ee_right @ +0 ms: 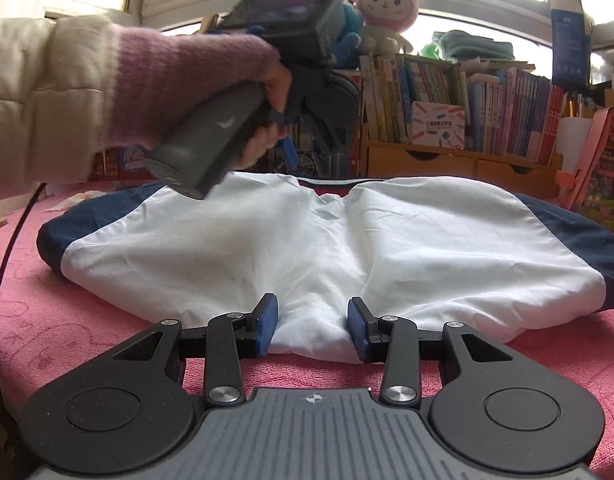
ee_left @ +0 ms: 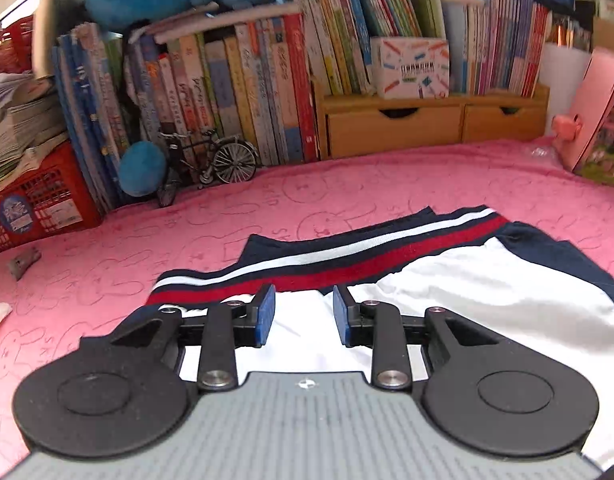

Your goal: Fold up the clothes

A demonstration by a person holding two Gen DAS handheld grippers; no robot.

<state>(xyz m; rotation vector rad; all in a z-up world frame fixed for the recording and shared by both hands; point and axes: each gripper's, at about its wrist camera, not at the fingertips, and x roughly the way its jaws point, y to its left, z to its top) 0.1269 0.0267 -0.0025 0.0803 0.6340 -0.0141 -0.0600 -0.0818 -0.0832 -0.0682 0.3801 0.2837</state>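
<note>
White-and-navy garment lies spread on the pink tabletop cover. Right gripper sits low at its near hem, jaws open around a bunched bit, probably lining up a pinch. Farther off, left gripper hovers open-jawed by the striped waistband.

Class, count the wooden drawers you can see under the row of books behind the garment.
2. The left drawer and the right drawer sit side by side beneath the books. Others may be hidden.

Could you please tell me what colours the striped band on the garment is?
Navy, white and red stripes on the band, clearest in the left wrist view.
</note>
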